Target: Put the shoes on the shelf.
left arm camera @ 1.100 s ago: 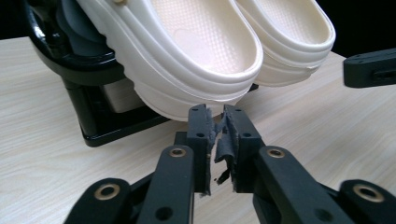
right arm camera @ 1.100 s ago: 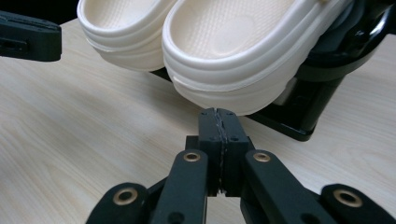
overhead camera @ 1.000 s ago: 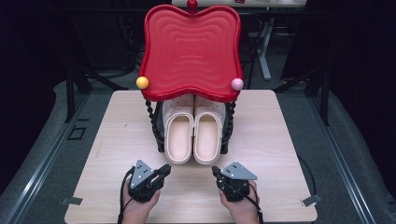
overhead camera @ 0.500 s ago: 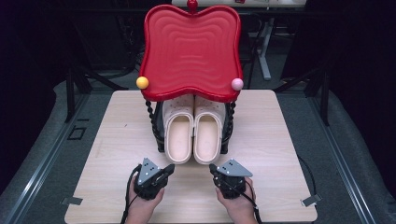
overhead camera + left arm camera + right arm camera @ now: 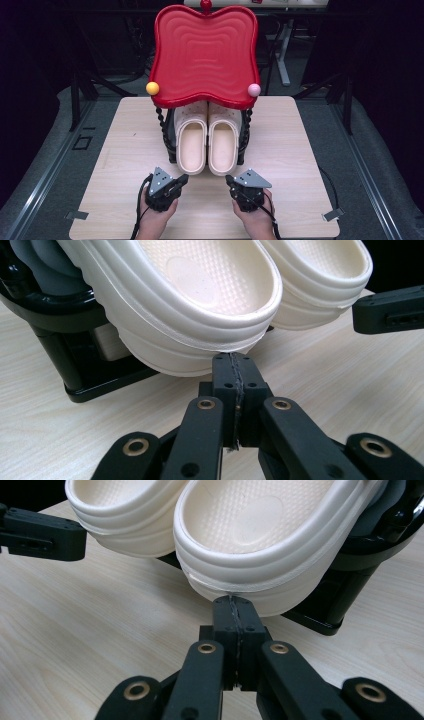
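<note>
Two cream clogs stand side by side on the low shelf of a black stand, heels toward me: the left clog point(image 5: 191, 145) point(image 5: 200, 295) and the right clog point(image 5: 223, 145) point(image 5: 260, 525). My left gripper point(image 5: 182, 178) point(image 5: 234, 360) is shut with nothing in it, its tips just short of the left clog's heel. The right gripper point(image 5: 229, 179) point(image 5: 235, 602) is likewise shut and empty, its tips right at the right clog's heel. Each gripper view also shows the other gripper's jaw off to the side.
A wavy red tray top point(image 5: 205, 55) roofs the stand on twisted black legs point(image 5: 165, 130), hiding the clogs' toes. A yellow ball point(image 5: 152, 88) and a pink ball point(image 5: 254, 90) sit at its front corners. The wooden table point(image 5: 125, 150) has bare room on both sides.
My left gripper has edged slightly right and toward the clogs. The right gripper and the clogs have stayed where they were.
</note>
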`<act>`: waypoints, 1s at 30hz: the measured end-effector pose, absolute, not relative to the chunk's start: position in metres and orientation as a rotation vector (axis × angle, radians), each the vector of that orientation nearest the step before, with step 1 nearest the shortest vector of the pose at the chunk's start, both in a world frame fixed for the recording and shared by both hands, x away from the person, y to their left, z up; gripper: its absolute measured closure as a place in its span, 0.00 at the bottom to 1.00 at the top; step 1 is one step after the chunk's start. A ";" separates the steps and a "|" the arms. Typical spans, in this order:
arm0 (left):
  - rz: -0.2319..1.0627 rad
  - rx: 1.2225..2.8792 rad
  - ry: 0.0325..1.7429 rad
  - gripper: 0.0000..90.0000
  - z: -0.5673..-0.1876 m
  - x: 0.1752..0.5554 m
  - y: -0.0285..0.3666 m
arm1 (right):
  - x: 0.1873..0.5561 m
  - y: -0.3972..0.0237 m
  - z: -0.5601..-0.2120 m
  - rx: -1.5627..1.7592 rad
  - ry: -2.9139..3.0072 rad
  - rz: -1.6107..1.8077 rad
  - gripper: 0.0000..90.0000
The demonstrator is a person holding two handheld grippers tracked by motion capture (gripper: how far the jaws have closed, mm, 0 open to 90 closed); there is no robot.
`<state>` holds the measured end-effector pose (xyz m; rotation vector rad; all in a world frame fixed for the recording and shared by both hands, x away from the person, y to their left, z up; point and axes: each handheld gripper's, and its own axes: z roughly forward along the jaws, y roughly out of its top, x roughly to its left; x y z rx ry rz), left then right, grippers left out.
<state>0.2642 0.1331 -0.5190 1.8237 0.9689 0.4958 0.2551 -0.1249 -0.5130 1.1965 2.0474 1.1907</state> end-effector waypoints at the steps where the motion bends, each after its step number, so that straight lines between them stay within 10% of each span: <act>1: 0.494 1.831 0.970 1.00 -0.518 0.264 0.133 | 0.255 -0.125 -0.513 1.196 2.047 1.191 1.00; 30: 0.535 1.781 1.022 1.00 -0.502 0.289 0.136 | 0.278 -0.124 -0.496 1.221 1.988 1.196 1.00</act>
